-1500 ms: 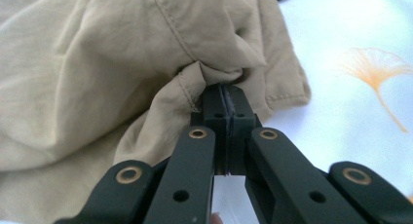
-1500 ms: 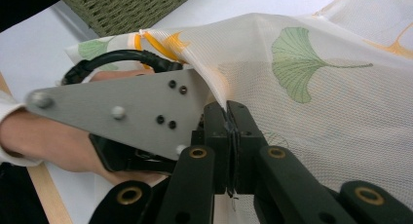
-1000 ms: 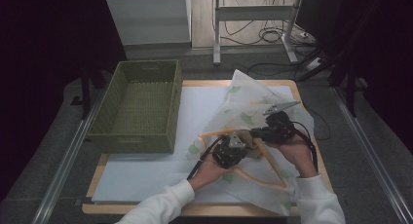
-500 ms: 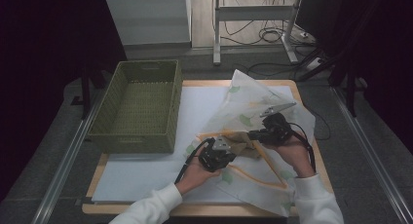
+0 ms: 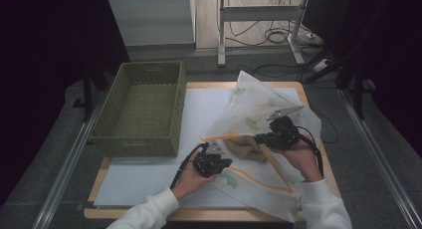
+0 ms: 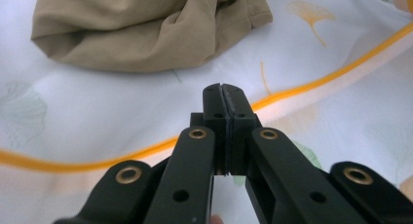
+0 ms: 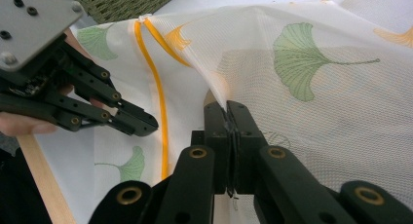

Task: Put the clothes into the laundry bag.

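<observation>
A white mesh bag (image 5: 259, 102) printed with ginkgo leaves and edged in orange lies on the table's right half. My right gripper (image 5: 259, 138) is shut on a fold of its upper layer (image 7: 227, 107) and holds that layer raised, so the mouth gapes. A crumpled tan cloth (image 5: 244, 148) lies on the lower layer just inside the mouth. My left gripper (image 5: 226, 163) hovers over the lower layer near the orange edge (image 6: 311, 83), shut with nothing between its jaws (image 6: 225, 90). The tan cloth (image 6: 141, 29) lies a short way beyond its tips. In the right gripper view the left gripper (image 7: 146, 124) points in from the left.
A green woven basket (image 5: 144, 109) stands at the table's left, on a white sheet (image 5: 199, 114). The wooden table edge (image 7: 39, 175) runs along the near side. Cables trail on the floor (image 5: 278, 35) behind the table.
My left gripper has drawn back to the left and toward the person, away from the tan cloth. The right gripper has kept still, holding the bag's layer up.
</observation>
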### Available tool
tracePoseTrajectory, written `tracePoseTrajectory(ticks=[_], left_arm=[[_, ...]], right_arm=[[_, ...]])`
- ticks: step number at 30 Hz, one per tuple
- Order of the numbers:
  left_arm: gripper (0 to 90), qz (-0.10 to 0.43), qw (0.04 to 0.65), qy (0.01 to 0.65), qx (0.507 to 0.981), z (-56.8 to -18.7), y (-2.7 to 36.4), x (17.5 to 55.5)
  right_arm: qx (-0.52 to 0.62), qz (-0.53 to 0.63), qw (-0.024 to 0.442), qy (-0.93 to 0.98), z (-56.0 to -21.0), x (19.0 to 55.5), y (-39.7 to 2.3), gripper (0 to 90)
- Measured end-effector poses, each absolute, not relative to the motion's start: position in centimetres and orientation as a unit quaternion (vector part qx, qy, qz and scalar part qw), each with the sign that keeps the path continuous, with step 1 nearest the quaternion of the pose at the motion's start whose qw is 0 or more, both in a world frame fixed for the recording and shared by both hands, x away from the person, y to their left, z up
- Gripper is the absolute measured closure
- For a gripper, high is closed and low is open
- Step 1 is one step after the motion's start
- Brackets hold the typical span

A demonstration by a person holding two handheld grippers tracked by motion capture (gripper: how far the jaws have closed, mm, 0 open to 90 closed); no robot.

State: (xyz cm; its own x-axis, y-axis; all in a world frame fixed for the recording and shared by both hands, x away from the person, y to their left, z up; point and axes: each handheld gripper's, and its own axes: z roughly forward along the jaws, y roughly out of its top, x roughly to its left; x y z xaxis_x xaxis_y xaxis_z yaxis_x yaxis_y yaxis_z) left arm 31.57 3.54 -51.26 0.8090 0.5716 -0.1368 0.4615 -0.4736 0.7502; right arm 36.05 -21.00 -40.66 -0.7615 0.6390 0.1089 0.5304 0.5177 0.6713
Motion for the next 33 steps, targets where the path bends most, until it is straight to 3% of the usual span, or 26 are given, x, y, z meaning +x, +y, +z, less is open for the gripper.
tracePoseTrajectory(ticks=[33], left_arm=[[88.6, 0.058, 0.411, 0.324, 0.85, -51.4, 8.5, 28.7]], right_arm=[[0.329, 0.314, 0.037, 0.89, -44.3, 35.7, -19.1, 86.8]])
